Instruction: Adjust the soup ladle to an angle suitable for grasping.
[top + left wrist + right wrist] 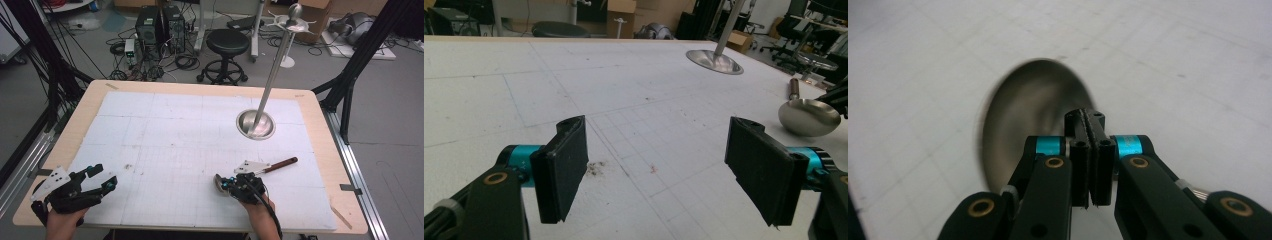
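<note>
Near the front edge of the white gridded mat (pixel 165 145), a little right of its middle, lies a metal ladle (pixel 220 183) with a dark wooden handle (pixel 281 163). Its bowl faces the person and its handle runs away to the right and slightly toward the far side. In the left gripper view the bowl (pixel 809 117) shows as a shallow polished dish at the right edge, with the handle stub behind it. In the right gripper view the same bowl (pixel 1033 120) appears as a blurred dull-silver oval lying just under and beyond the jaw tips.

The right gripper (pixel 225 185) sits over the ladle where bowl and handle meet, its grey three-cornered plate on top. Its jaws are pressed together, pad against pad; whether anything thin is pinched between them cannot be told. The person's right hand (pixel 260 210) holds it from the bottom of the high view.

The left gripper (pixel 102 177) rests well apart at the mat's front left corner, its jaws spread wide with nothing between the pads (pixel 561 167), only bare mat.

Farther back on the right half of the mat stands a tall metal pole (pixel 274 75) rising tilted from a round steel base (pixel 256 125). The mat covers a pale wooden table (pixel 85 107).
</note>
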